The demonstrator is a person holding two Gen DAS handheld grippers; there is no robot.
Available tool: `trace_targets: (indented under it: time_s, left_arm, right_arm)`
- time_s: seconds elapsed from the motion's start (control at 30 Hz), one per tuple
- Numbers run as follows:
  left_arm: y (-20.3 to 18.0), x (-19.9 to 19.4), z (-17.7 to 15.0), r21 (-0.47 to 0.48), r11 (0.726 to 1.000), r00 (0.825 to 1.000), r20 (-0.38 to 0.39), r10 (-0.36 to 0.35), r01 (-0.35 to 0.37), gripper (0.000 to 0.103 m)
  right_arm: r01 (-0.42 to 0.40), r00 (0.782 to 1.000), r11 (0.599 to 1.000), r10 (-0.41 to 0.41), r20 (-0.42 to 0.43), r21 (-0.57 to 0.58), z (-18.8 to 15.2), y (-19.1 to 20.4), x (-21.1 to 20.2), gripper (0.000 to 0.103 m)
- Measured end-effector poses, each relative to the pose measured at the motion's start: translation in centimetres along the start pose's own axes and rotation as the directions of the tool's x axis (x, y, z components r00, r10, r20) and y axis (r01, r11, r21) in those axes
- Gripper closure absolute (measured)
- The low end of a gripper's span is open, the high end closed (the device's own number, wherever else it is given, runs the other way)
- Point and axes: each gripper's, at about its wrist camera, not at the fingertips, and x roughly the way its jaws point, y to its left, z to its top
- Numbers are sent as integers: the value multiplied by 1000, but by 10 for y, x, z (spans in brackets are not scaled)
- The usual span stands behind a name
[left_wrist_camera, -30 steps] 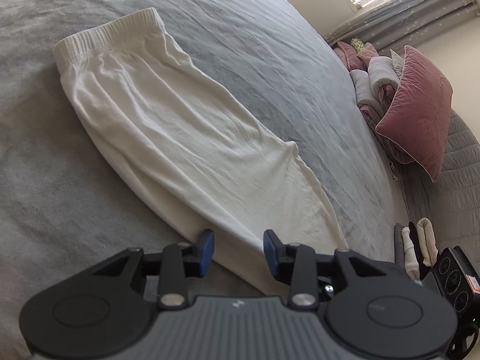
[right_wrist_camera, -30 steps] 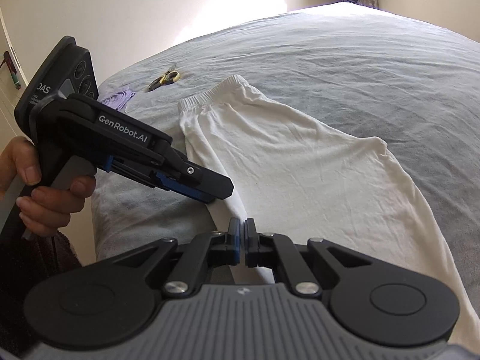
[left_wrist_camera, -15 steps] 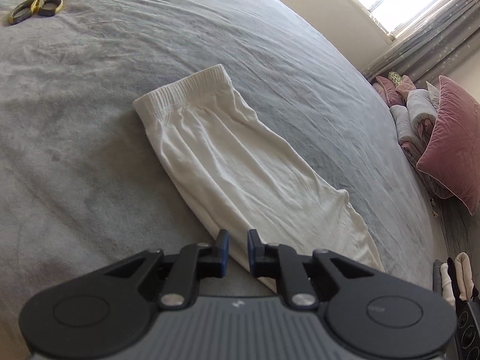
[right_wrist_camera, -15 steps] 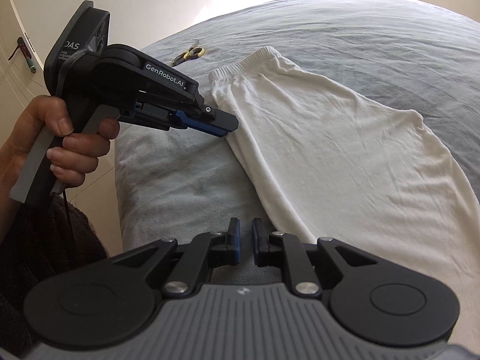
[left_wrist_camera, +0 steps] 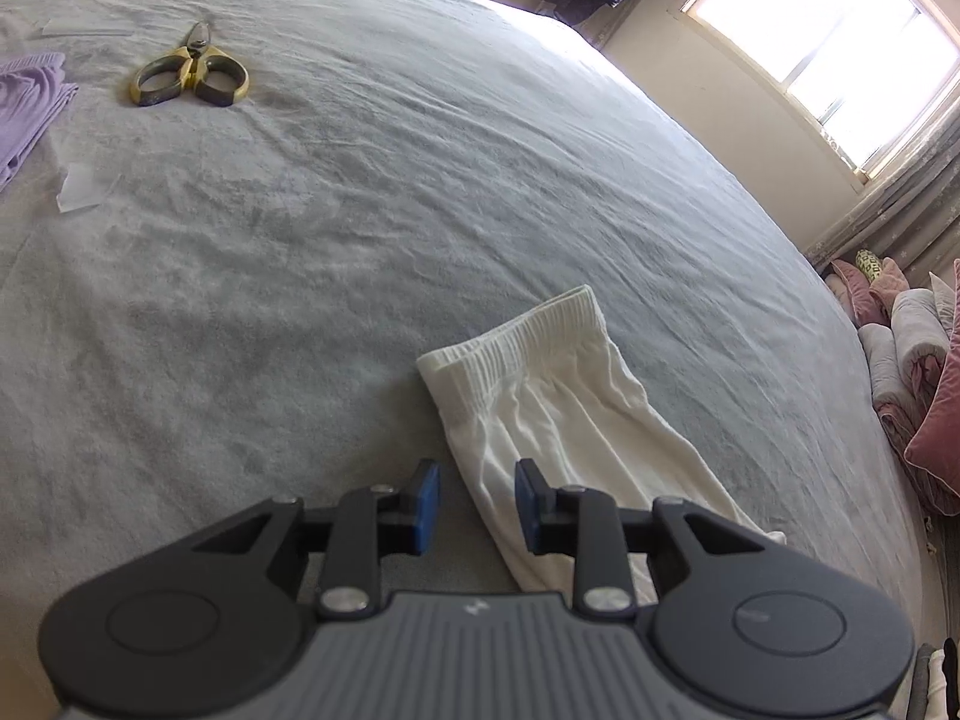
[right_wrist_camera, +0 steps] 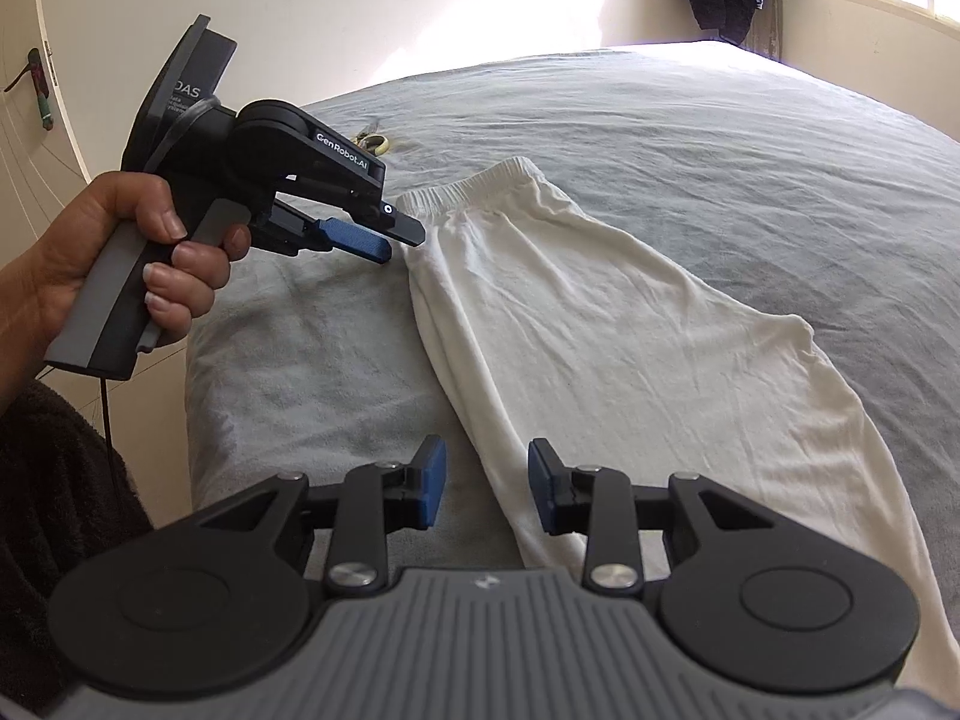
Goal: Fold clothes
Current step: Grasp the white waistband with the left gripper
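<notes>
White pants (right_wrist_camera: 612, 324) lie folded lengthwise on the grey bed (right_wrist_camera: 750, 138), with the elastic waistband (left_wrist_camera: 522, 330) at the far end. My left gripper (left_wrist_camera: 477, 507) is open and empty, just above the pants' near edge close to the waistband; it also shows in the right wrist view (right_wrist_camera: 384, 240) beside the waistband corner. My right gripper (right_wrist_camera: 487, 492) is open and empty, over the pants' near long edge lower down the leg.
Yellow-handled scissors (left_wrist_camera: 192, 69) lie far back on the bed. A purple garment (left_wrist_camera: 27, 102) and a white paper scrap (left_wrist_camera: 78, 186) lie at the left. Pink pillows and rolled bedding (left_wrist_camera: 918, 360) are at the right. The bed's near edge drops off at left (right_wrist_camera: 198, 396).
My left gripper moved along the pants toward the waistband, narrowing and then opening again. My right gripper went from shut to open over the near edge.
</notes>
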Motion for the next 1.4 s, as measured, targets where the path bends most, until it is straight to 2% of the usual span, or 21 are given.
trace_targets:
  time_s: [0.07,0.17,0.2,0.3,0.37,0.4,0.43,0.6,0.7,0.77,0.83,1.0,1.2,1.27,1.3,1.33,1.4]
  left_arm:
    - [0,3,1,6,1000,1000,13,19,-19,79]
    - [0,6,3,22,999,998,35,49,-49,99]
    - [-1,7,4,23,998,998,37,52,-53,101]
    - [-2,8,4,31,998,998,40,57,-59,102]
    - [-5,6,4,50,997,997,48,61,-63,102]
    - [-5,5,5,57,996,997,52,61,-64,102]
    - [-6,3,6,63,996,997,55,60,-64,102]
    - [-8,-2,10,87,995,997,61,49,-54,102]
    - [-10,-5,11,101,993,997,64,52,-58,102]
    - [-9,-6,11,99,993,997,62,50,-56,102]
    - [-8,-6,12,94,994,997,59,46,-52,102]
    - [-6,-6,12,83,995,998,50,50,-54,102]
    - [-6,-9,14,73,996,998,41,39,-42,102]
    - [-6,-10,15,69,997,998,43,34,-37,102]
    - [-6,-10,15,65,997,999,44,32,-35,102]
    - [-6,-11,15,62,998,999,44,30,-33,102]
    - [-6,-11,16,57,998,999,44,27,-29,102]
  right_arm:
    - [-1,1000,999,1,4,-33,1,5,2,68]
    - [3,1000,997,-3,2,-83,3,12,6,68]
    - [13,1000,994,-14,-1,-105,4,15,8,68]
    - [48,999,989,-51,-18,-143,5,16,17,74]
    - [71,997,984,-77,-31,-160,5,16,22,84]
    - [78,996,984,-84,-36,-162,5,14,24,96]
    - [71,996,986,-78,-35,-154,6,13,23,99]
    - [12,1000,997,-15,-28,-82,8,5,16,102]
    - [-54,998,998,54,-23,-20,10,2,13,102]
    - [-40,999,999,40,-19,-16,11,4,13,102]
    - [-13,1000,1000,13,-2,-28,12,6,14,89]
    - [18,1000,999,-18,13,-37,15,7,19,89]
    - [87,996,990,-83,43,-113,17,20,21,87]
    - [118,992,983,-111,61,-143,17,27,23,81]
    - [135,990,978,-125,72,-160,16,31,24,73]
    - [158,986,971,-145,85,-181,16,36,27,70]
    - [205,977,954,-184,112,-221,16,46,32,70]
